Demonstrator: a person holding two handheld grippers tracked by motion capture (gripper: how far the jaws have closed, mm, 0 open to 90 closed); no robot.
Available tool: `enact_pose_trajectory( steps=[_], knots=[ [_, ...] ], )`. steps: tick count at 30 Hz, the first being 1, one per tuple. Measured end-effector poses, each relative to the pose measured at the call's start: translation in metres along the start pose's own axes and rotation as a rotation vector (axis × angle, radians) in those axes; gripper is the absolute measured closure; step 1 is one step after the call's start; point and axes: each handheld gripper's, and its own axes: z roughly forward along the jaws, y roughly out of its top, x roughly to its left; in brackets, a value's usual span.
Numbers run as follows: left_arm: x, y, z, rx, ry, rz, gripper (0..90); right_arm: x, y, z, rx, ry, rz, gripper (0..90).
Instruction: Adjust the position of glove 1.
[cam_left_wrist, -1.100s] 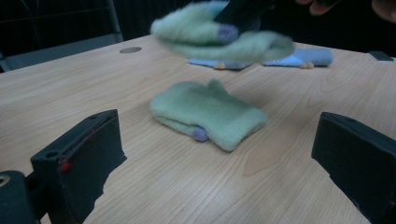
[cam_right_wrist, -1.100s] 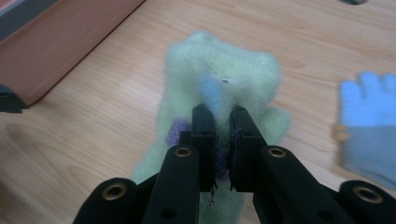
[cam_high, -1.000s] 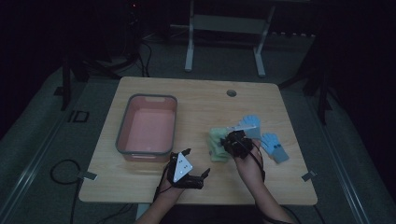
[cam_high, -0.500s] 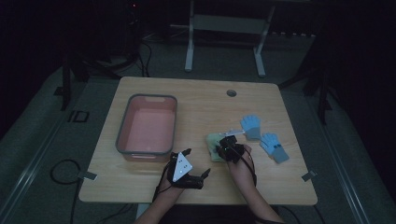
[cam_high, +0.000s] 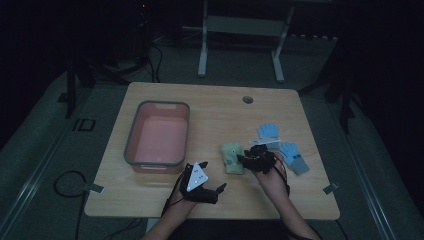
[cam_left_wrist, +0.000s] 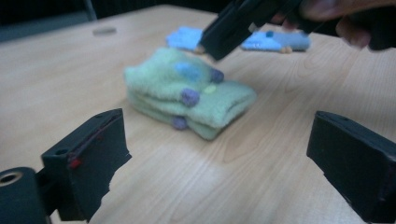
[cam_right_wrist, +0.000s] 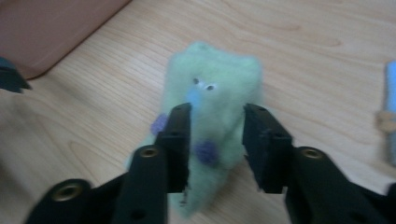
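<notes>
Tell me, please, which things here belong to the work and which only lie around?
In the work:
- green folded sock, on the table
- right hand-held gripper, jaws just opening, set over the sock
- pink tub, probably where it goes

Lying about:
- two blue gloves
- left hand-held gripper, open and idle

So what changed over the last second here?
The right gripper drew the folded green sock toward the person, away from the blue socks, and its jaws have just been opening; the sock now lies on the table between them, seemingly let go. The left gripper, the blue socks and the pink bin kept their places.
</notes>
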Motion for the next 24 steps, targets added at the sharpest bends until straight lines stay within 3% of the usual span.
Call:
enact_pose_trajectory(
  steps=[2,3,4,7,10,13,14,16,18,21,24],
  knots=[
    [-0.001,0.004,0.0,0.014,-0.008,0.043,9.1,-0.009,0.001,-0.005,-0.012,0.009,-0.023,55.3],
    [-0.001,0.004,0.0,0.014,-0.008,0.043,10.1,-0.009,0.001,-0.005,-0.012,0.009,-0.023,55.3],
    [-0.001,0.007,0.0,0.004,-0.074,0.083,11.0,-0.018,0.004,-0.008,-0.025,0.04,-0.037,53.8],
    [-0.002,0.013,0.01,0.024,-0.105,0.152,13.3,-0.028,0.01,-0.008,-0.066,0.117,-0.078,51.1],
    [-0.002,0.02,0.028,0.064,-0.144,0.213,15.0,-0.032,0.015,0.0,-0.072,0.168,-0.123,48.8],
    [-0.003,0.022,0.032,0.074,-0.147,0.226,17.2,-0.033,0.021,0.007,-0.062,0.159,-0.147,48.9],
    [-0.004,0.027,0.046,0.101,-0.168,0.311,26.0,-0.039,0.029,0.014,-0.065,0.17,-0.139,48.2],
    [-0.003,0.028,0.054,0.119,-0.157,0.366,33.2,-0.044,0.036,0.022,-0.053,0.195,-0.126,46.6],
    [-0.003,0.028,0.06,0.138,-0.159,0.41,34.6,-0.048,0.039,0.03,-0.031,0.217,-0.118,45.8],
    [-0.001,0.028,0.068,0.185,-0.164,0.444,36.5,-0.051,0.04,0.042,0.002,0.257,-0.109,44.1],
    [0.0,0.027,0.074,0.226,-0.164,0.459,39.6,-0.054,0.036,0.053,0.041,0.266,-0.1,44.1]
  ],
)
